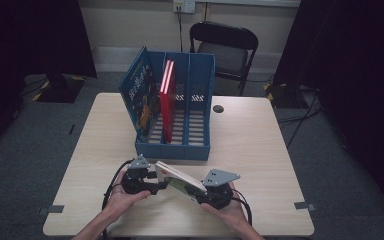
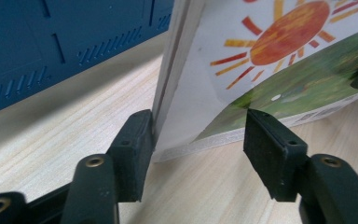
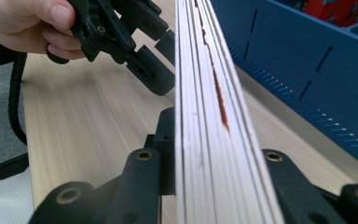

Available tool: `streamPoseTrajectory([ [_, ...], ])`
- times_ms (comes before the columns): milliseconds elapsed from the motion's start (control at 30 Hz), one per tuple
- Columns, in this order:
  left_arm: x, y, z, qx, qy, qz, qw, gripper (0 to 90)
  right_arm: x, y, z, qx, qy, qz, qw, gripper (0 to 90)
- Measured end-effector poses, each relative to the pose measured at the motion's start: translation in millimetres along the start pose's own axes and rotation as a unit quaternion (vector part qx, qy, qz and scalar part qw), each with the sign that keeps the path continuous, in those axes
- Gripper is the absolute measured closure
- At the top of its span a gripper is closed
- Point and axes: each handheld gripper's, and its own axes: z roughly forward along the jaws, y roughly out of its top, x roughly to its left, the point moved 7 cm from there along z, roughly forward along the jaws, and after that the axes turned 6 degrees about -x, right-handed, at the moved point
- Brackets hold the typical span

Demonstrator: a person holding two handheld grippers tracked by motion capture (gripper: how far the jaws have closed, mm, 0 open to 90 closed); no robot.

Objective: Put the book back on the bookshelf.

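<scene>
Your right gripper (image 1: 211,192) is pinching the picture book (image 1: 180,180) on edge over the bench (image 1: 260,150), near the blue file rack (image 1: 200,150). Your left gripper (image 2: 198,135) is straddling the other corner, one pad touching, jaws spread; if it's closing off-centre, the book's twisting out.

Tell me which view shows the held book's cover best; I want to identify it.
The left gripper view: the book shows its sun and grass cover close up. The right gripper view gives its page edge; the high view shows it small and tilted.
</scene>
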Motion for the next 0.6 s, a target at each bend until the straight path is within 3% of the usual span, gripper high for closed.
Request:
streamPoseTrajectory([
  [200,-1.1,0.8,-0.9,-0.004,-0.009,-0.008,0.9999,41.2,-3.4,-1.3,0.3,0.011,0.001,0.0,0.9999,76.1],
  [300,-3.0,1.6,-4.4,-0.007,-0.014,-0.001,0.9999,37.3,-1.9,0.1,0.6,0.014,0.001,-0.007,0.9999,76.4],
  [600,11.2,-4.0,-14.9,-0.001,0.009,-0.005,0.9999,27.9,-2.7,2.5,-0.8,0.02,0.004,0.001,0.9998,76.6],
])
